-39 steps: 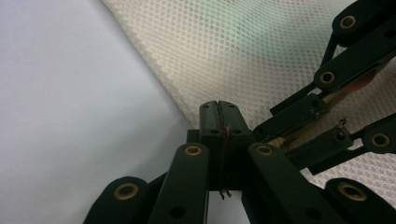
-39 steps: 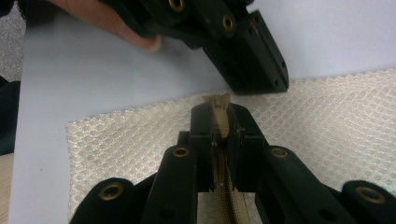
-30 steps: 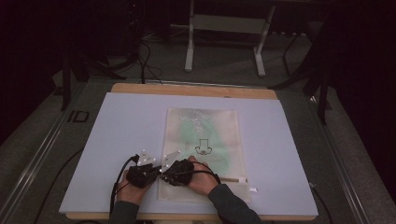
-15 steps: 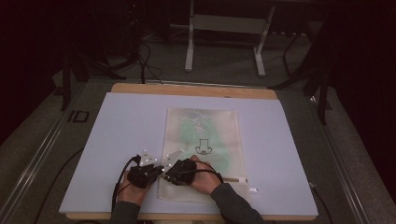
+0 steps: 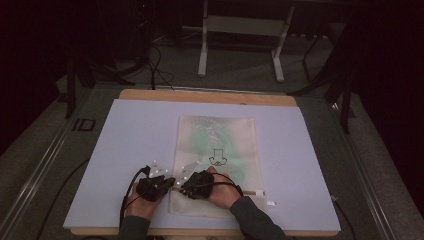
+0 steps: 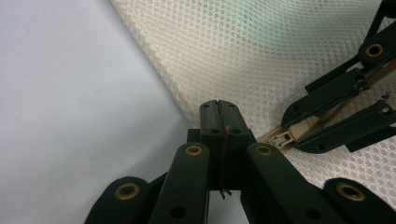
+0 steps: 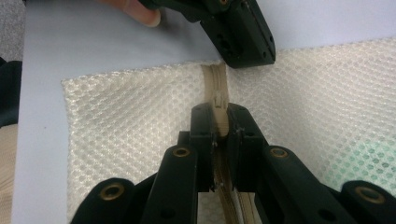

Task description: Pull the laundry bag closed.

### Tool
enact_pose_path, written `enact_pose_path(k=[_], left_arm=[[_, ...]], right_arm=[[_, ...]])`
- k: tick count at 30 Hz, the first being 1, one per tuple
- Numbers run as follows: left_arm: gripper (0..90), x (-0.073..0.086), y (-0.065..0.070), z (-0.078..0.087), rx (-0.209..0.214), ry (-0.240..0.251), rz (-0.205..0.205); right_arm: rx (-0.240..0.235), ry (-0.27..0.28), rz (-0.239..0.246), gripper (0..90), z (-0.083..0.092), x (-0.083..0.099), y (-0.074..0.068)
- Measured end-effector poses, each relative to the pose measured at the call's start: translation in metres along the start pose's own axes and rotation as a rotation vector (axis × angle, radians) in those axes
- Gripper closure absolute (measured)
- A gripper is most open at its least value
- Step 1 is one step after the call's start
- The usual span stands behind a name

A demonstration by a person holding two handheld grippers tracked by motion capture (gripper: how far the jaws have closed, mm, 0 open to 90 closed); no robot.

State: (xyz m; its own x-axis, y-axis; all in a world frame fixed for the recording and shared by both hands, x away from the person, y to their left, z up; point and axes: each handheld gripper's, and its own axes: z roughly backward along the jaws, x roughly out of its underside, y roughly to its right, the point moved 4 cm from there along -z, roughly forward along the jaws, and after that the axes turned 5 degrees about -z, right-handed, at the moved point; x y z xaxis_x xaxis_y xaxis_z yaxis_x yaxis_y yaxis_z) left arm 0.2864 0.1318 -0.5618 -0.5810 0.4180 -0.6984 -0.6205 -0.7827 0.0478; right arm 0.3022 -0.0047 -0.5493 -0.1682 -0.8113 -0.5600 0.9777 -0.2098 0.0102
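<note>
Left tool (image 6: 218,108) clenched on mesh bag (image 6: 261,56) edge, right tool (image 7: 219,116) just beside it grasping zipper pull (image 7: 218,106); both on tabletop (image 5: 140,130).

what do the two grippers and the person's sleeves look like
Both the left gripper and right gripper are black, with flat linked bars joined by brass-coloured rivets, white markers on top and black cables trailing back. The person's sleeves are dark grey.
</note>
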Motion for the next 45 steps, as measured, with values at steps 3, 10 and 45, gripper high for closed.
enact_pose_path(k=[3, 10, 45], left_arm=[[89.6, 0.000, 0.000, 0.000, 0.001, 0.000, 0.001], [89.6, 0.000, 0.000, 0.000, 0.001, 0.001, 0.003], [89.6, 0.000, -0.001, 0.000, 0.002, 0.000, 0.004]], right_arm=[[0.004, -0.006, 0.005, 82.3, 0.002, 0.002, 0.000], [0.008, -0.009, 0.012, 82.4, 0.005, 0.006, 0.000], [0.023, -0.055, 0.039, 82.4, 0.024, 0.021, 0.001]])
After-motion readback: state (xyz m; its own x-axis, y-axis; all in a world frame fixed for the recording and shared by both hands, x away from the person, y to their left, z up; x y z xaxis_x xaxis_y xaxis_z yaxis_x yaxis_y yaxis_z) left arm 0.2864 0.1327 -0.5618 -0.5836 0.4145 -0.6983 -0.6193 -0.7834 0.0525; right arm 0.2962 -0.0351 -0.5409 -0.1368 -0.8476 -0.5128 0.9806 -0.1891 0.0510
